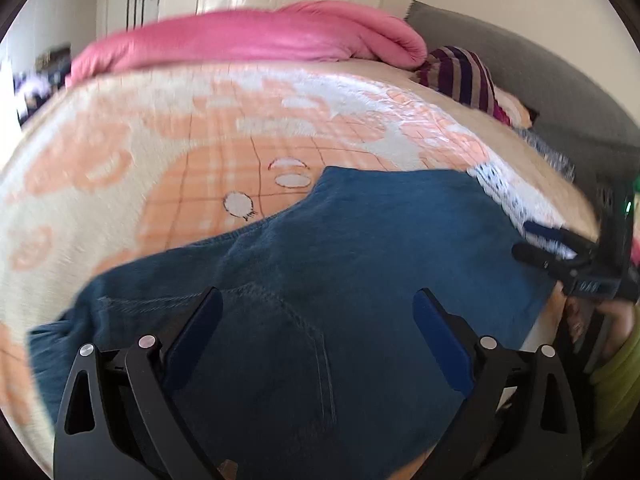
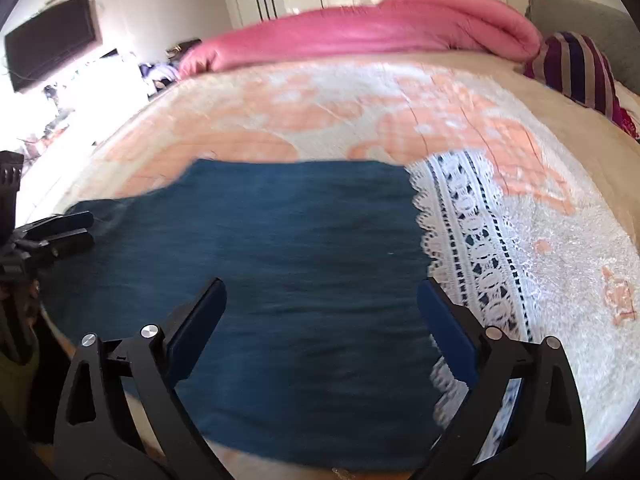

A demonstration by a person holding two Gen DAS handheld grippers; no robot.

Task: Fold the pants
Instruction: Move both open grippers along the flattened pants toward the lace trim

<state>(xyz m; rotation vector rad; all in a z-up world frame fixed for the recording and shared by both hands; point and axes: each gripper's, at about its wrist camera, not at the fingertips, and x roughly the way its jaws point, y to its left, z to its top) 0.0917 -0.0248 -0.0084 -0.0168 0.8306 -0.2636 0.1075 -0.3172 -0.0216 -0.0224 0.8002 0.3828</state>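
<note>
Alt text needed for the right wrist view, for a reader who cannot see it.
The open right gripper hovers over blue denim pants spread flat on a peach-and-cream patterned blanket, holding nothing. A white lace cloth lies beside the pants on the right, the left gripper enters at the left edge, and a pink quilt is bunched behind.

A pink quilt [image 1: 248, 40] and striped cushion [image 1: 464, 76] lie on the peach-patterned blanket [image 1: 160, 140], beside white lace cloth [image 2: 476, 240].
</note>
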